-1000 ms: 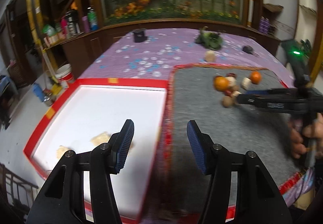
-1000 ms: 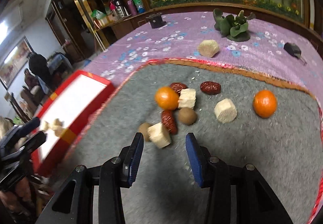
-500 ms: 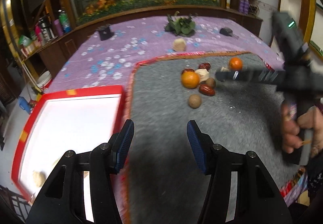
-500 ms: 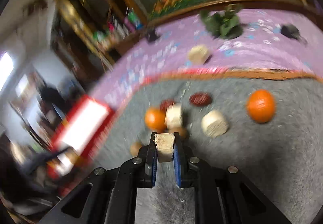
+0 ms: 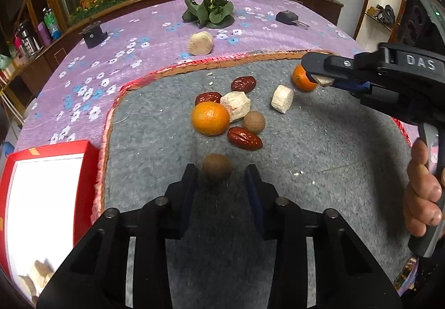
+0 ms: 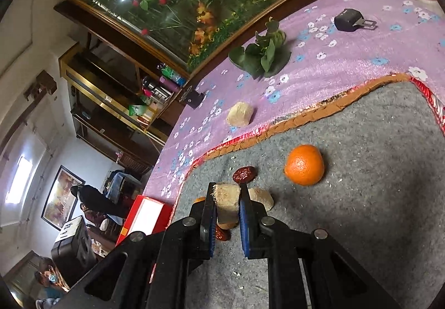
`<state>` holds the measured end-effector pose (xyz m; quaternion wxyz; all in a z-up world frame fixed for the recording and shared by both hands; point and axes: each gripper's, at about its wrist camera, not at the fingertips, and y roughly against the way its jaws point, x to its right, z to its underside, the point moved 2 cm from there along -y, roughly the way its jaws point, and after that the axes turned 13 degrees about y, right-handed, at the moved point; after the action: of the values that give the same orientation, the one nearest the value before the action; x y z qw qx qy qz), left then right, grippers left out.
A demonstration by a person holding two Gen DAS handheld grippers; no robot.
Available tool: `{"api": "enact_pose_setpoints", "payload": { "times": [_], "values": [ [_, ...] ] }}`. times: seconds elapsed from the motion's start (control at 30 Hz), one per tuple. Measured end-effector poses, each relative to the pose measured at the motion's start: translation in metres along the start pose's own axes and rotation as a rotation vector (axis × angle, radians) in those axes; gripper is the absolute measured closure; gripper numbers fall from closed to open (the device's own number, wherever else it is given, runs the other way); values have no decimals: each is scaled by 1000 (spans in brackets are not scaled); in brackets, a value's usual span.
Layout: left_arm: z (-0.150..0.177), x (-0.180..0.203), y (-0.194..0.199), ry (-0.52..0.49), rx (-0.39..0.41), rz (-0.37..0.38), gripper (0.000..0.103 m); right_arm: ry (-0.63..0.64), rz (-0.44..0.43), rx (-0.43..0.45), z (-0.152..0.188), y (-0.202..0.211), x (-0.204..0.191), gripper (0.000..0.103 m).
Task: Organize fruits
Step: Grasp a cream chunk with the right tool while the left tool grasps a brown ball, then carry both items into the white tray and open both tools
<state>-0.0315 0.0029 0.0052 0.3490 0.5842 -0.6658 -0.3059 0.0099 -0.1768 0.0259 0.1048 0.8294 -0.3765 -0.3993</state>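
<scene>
Since a second ago the right hand-held gripper (image 6: 226, 211) has closed on the pale, fibrous, cut block of fruit (image 6: 226, 204) and lifted it off the grey felt mat (image 6: 375, 197), while the left hand-held gripper (image 5: 221, 183) has swung from the red-rimmed white tray (image 5: 41, 197) to the small round brown fruit (image 5: 216, 167), which now sits on the mat between its parted fingers, untouched as far as I can tell.

That pale block looks light, dry and a little crumbly, judging by the white flecks on the mat; the blue pads bear on two opposite flat faces, which seems the best hold, and a gentle squeeze should do. The brown fruit looks hard, smooth and apt to roll, so it wants gripping across its widest part.

Beyond it lie a large orange (image 5: 210, 118), a pale chunk (image 5: 236, 106), a second brown fruit (image 5: 254, 122), three dark red dates, nearest (image 5: 244, 138), a pale cylinder (image 5: 282, 99) and a far orange (image 5: 301, 79). These crowd the mat's middle; its near part is open.

At the left the mat's raised red edge (image 5: 104, 142) and the tray wall must be cleared. Farther off, the purple flowered cloth (image 5: 111, 67) over the surface carries another pale piece (image 5: 200, 43).
</scene>
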Motion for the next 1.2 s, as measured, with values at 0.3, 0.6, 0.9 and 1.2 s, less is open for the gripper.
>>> {"api": "enact_pose_setpoints", "payload": {
  "times": [0.3,0.6,0.9,1.2],
  "values": [
    [0,-4,-9,23,-17,51,82,11,19,4,2,-1,-1,90],
    [7,-18,24,86,83,-2,82,20,39,20,4,3,0,90],
    [26,-56,82,167,211,-58,82,70,91,41,4,6,-5,90],
    [51,-121,123,287,287,-144,82,156,100,4,13,-8,-31,90]
  ]
}}
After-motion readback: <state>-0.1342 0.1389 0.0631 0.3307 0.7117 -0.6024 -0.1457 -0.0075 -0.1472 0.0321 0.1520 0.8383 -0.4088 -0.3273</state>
